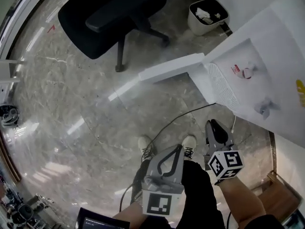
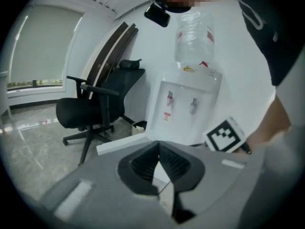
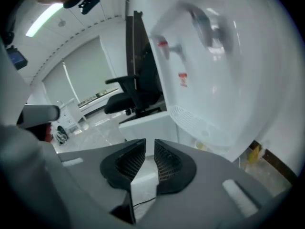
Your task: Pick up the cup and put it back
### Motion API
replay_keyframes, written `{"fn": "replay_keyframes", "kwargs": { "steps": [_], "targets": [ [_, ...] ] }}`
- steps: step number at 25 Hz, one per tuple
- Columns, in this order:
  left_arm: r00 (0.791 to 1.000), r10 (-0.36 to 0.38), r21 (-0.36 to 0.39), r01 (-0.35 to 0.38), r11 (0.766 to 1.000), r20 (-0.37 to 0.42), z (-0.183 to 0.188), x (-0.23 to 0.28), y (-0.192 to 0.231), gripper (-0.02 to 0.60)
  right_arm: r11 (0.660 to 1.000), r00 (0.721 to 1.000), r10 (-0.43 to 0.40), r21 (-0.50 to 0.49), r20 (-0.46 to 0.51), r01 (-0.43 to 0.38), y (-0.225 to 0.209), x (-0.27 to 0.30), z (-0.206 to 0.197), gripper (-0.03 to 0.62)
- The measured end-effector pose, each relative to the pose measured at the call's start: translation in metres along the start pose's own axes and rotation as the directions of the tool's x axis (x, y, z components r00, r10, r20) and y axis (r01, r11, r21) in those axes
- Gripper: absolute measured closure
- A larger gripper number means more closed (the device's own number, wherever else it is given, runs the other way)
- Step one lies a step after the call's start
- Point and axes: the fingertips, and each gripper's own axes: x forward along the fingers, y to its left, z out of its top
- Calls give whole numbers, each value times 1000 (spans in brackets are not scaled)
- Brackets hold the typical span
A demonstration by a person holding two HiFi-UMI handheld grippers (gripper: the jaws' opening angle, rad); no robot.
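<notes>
Oddly, no cup is showing in any of the 3 views, so where it is sitting cannot be told. The drip tray [image 1: 221,85] of the water dispenser [image 1: 259,56] is lying bare under 2 taps, 1 red tap [image 1: 242,71] and 1 grey tap [image 1: 263,108]. The dispenser is standing ahead and to the person's right. Its lower door [image 1: 171,68] is hanging open toward the left, so the cup is probably waiting in the cupboard behind that door, though the inside is facing away from every camera. The right gripper [image 1: 214,124] is pointing forward near the dispenser's front and is clearly the nearer of the 2 grippers. Its jaws are standing a narrow slot apart with nothing between them. The left gripper [image 1: 178,148] is hanging over the person's legs, further from the dispenser, its jaw tips touching each other and gripping nothing. Any reach is therefore going to run forward and rightward, and likely downward too, with the right gripper leading. Counting the rest, 1 office chair [image 1: 114,8] and 1 waste bin [image 1: 207,15] are standing well apart from both grippers, across the floor.
</notes>
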Motion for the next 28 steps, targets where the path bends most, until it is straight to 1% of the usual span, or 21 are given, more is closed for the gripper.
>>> {"fn": "replay_keyframes", "kwargs": {
  "steps": [3,5,7,11,13,16,17,18,21,24,25,26,28],
  "targets": [
    [998,-58,-6,58,998,13,-39,30,9,578,990,993,-103,91,-51,107,-43,61,-57,526],
    [994,-100,-11,101,995,36,-62,50,13,578,975,980,-189,109,-69,196,-73,93,-89,523],
    [989,-139,-1,140,990,58,-83,71,17,578,957,962,-262,113,-75,269,-106,124,-110,523],
    [976,-206,39,203,978,66,-122,105,25,578,915,929,-359,164,-88,369,-168,172,-144,500],
    [965,-256,56,253,966,62,-132,122,27,578,888,909,-408,193,-86,417,-200,192,-151,499],
    [937,-345,114,337,935,60,-132,145,25,578,837,875,-474,257,-100,483,-241,220,-163,479],
    [930,-361,131,351,927,63,-132,150,25,578,825,866,-489,265,-106,499,-250,227,-169,476],
    [926,-372,147,359,921,68,-132,155,26,578,821,862,-496,263,-109,506,-257,235,-173,473],
    [918,-389,190,368,910,83,-133,167,32,578,840,872,-475,233,-120,490,-268,261,-176,445],
    [912,-398,230,369,901,97,-134,178,39,578,849,875,-462,215,-143,483,-277,277,-183,450],
    [910,-402,243,369,897,102,-135,182,41,578,847,871,-469,208,-144,490,-281,280,-183,450],
    [907,-407,256,371,893,105,-135,186,43,578,842,867,-477,207,-145,498,-286,281,-183,478],
    [902,-418,279,375,884,110,-136,193,46,578,833,861,-485,218,-156,509,-292,282,-184,485]
  ]
}}
